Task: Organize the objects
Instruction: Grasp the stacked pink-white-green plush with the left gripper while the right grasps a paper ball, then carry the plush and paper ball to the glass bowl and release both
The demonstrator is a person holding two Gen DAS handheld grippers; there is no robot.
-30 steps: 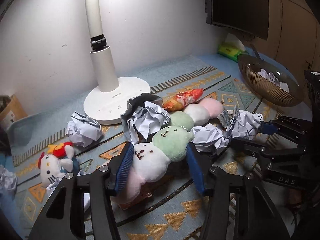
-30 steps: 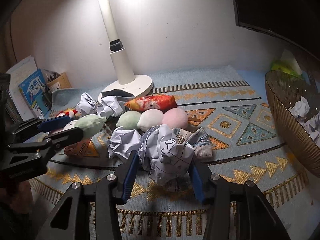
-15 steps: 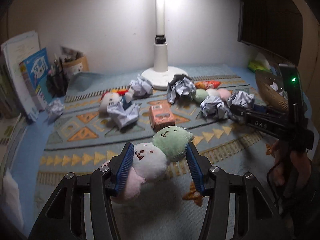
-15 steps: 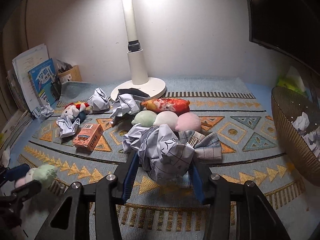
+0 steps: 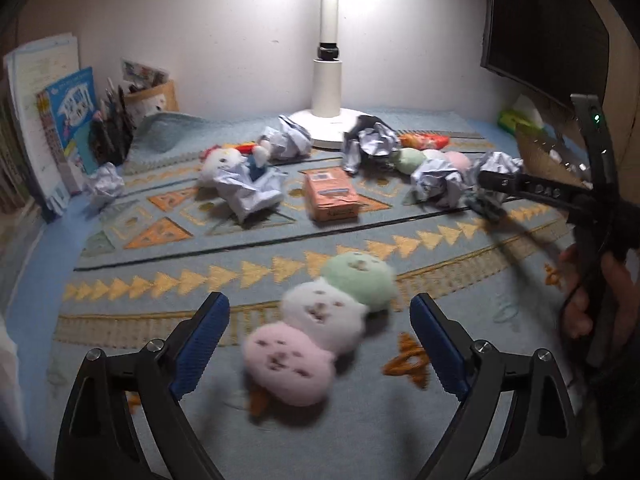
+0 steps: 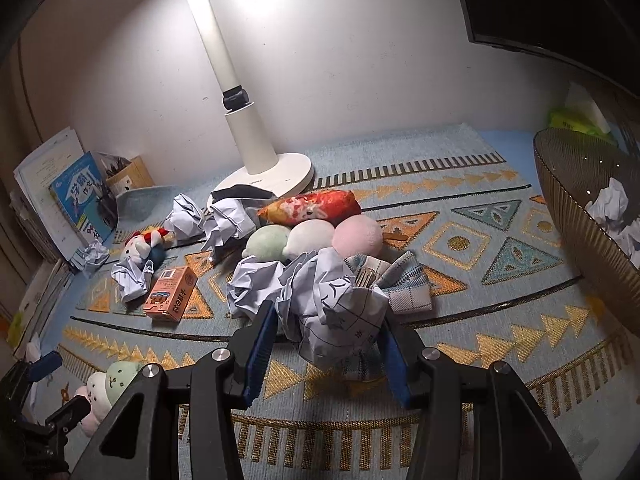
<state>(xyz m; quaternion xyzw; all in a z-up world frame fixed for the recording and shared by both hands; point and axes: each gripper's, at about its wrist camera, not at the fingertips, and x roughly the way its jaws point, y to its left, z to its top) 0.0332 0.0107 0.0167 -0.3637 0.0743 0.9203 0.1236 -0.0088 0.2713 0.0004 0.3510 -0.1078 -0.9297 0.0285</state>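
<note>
dumpling plush (image 5: 320, 324): lying free on rug (image 5: 160, 360), left gripper (image 5: 320, 336) jaws just sprung wide around it; right gripper (image 6: 326, 344) clamps paper ball (image 6: 332, 308); basket (image 6: 576, 216) part-filled, several paper wads, toys unsorted

"DAS" on the right tongs' (image 5: 486, 179) black arm.

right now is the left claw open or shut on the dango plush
Open. The left claw has just been opening; its blue pads stand clear of the three-ball dango plush, which lies between them on the patterned mat.
</note>
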